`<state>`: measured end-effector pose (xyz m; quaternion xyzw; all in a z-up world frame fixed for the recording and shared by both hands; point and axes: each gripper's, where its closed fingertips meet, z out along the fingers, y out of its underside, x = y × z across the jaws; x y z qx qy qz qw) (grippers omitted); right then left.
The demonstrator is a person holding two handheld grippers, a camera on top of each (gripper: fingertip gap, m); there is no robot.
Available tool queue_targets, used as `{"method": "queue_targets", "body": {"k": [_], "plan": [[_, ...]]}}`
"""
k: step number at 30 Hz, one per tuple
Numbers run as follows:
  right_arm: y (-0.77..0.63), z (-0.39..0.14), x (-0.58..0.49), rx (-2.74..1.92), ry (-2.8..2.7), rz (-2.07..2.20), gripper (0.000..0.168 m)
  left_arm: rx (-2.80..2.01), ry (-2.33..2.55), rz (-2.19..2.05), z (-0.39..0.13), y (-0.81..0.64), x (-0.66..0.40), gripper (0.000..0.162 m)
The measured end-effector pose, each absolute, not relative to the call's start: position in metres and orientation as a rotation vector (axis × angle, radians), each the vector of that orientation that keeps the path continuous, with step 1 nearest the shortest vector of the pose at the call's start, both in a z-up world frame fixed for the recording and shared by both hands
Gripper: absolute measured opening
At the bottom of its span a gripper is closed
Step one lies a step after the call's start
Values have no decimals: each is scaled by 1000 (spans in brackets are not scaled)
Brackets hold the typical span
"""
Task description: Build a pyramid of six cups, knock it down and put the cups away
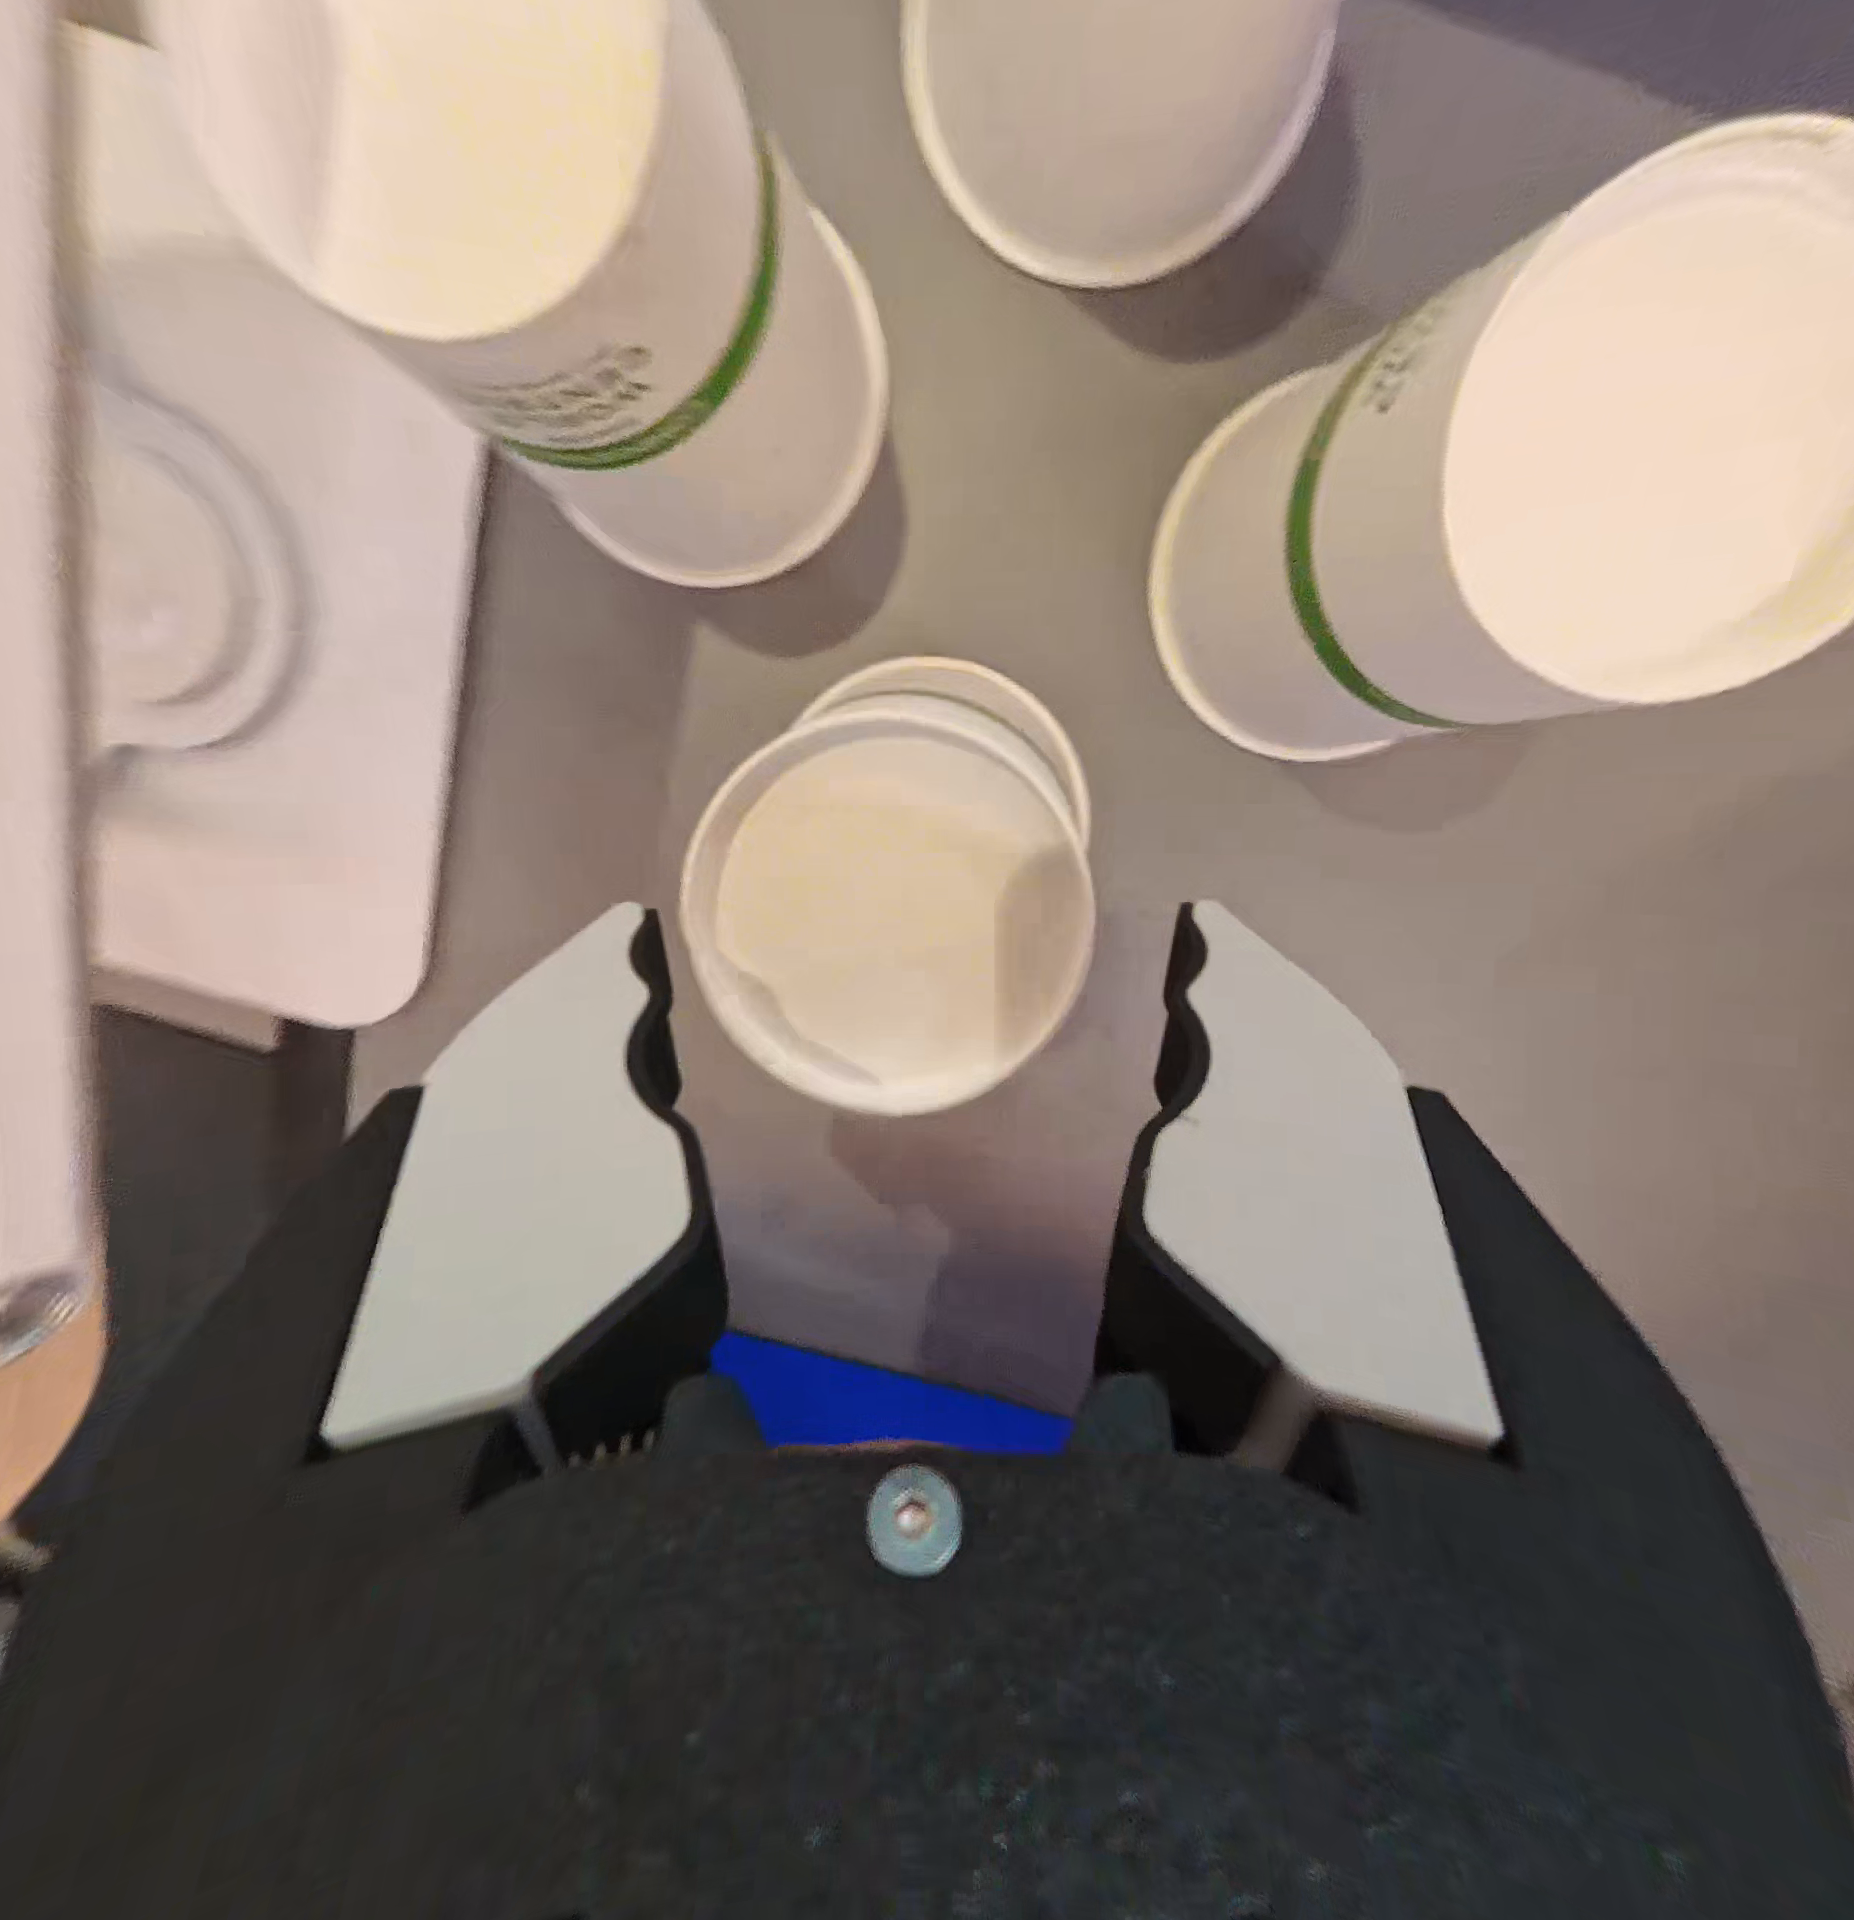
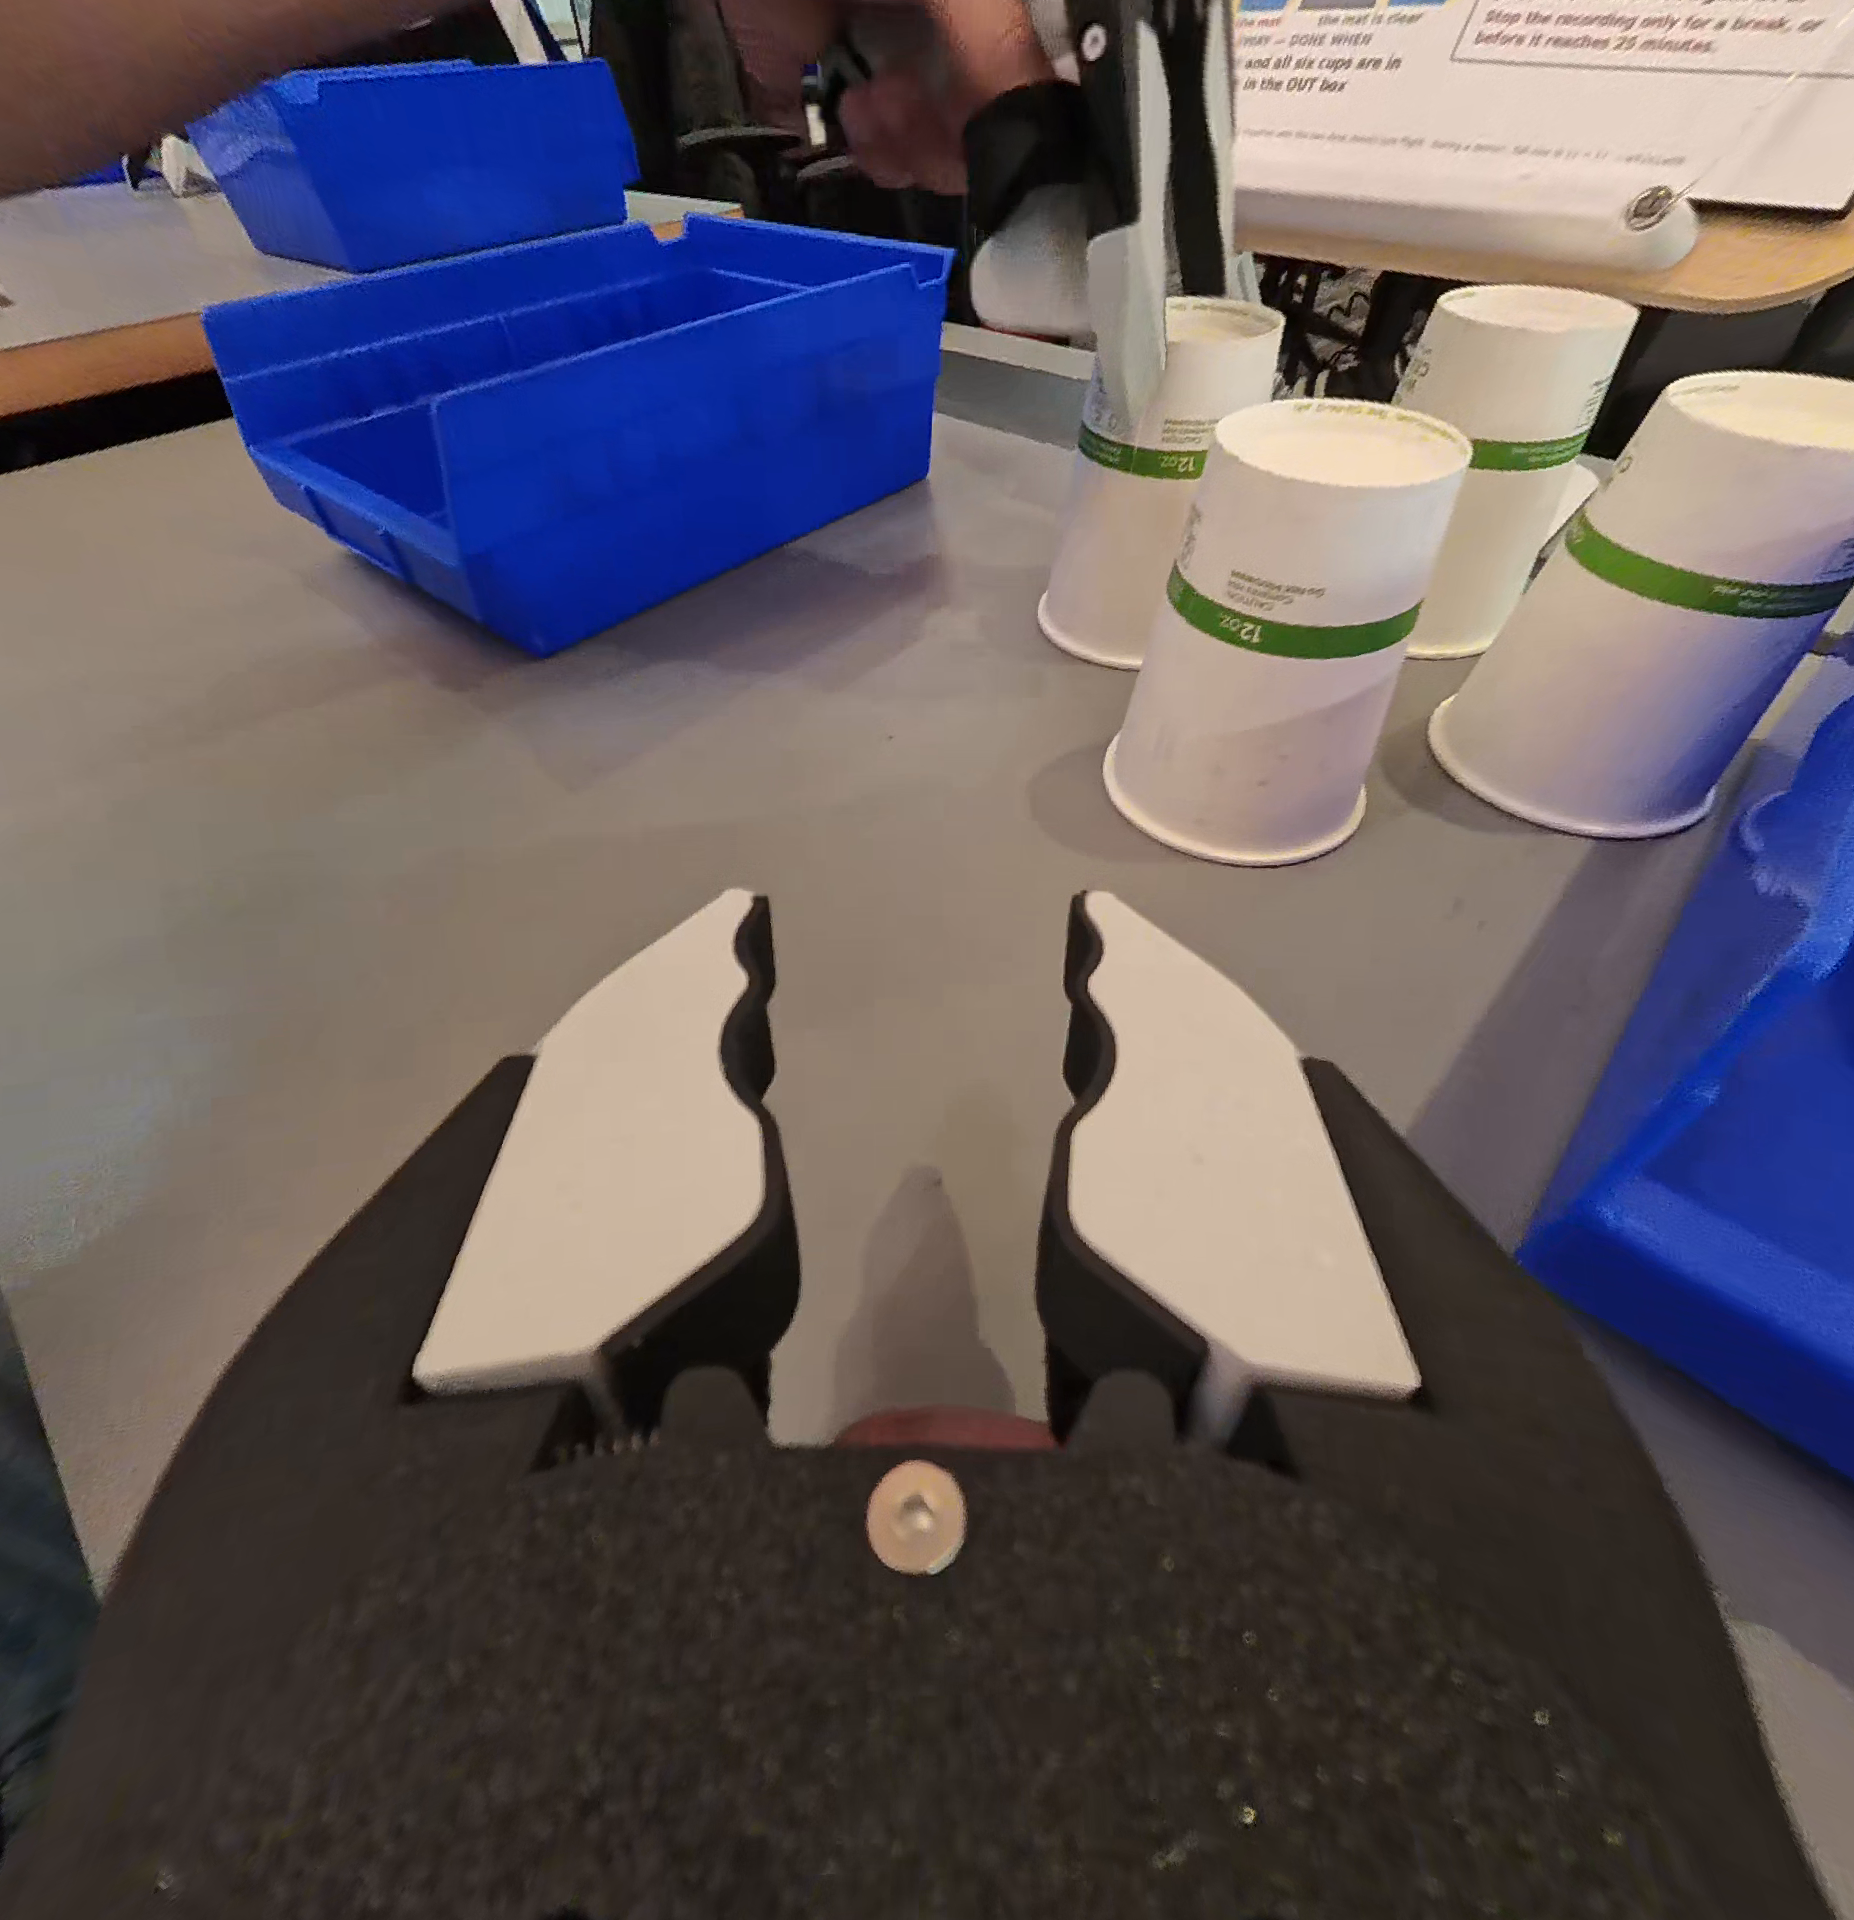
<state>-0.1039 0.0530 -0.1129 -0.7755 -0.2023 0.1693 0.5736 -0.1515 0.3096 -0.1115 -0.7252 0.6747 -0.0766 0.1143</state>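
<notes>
Four upturned cups (image 2: 1255, 644) on grey tabletop (image 2: 487, 831); blue bin (image 2: 632, 488) empty; both hand-held grippers, left (image 1: 918, 914) and right (image 2: 918, 914), spread, holding nothing.

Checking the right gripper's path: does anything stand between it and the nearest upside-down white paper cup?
Nothing visible: only bare grey table lies between the open right gripper and the nearest white paper cup.

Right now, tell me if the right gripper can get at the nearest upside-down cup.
Probably yes. The right gripper is open, and only bare grey table lies between it and the nearest upside-down cup, ahead to its right.
</notes>
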Motion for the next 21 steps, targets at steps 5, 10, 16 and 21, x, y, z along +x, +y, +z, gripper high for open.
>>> {"method": "queue_targets", "body": {"k": [5, 10, 16, 21], "plan": [[54, -114, -95, -1822, -466, 381, 53, -2150, 2053, -308, -117, 304, -150, 76], [58, -109, -82, -1812, -417, 387, 54, -2015, 1737, -644, -61, 294, -152, 75], [72, -79, -82, -1686, -455, 463, 54, -1737, 1090, -1195, 23, 259, -204, 75], [91, 1, -112, -1483, -634, 736, 50, -1556, 876, -1507, 48, 208, -226, 75]]}}
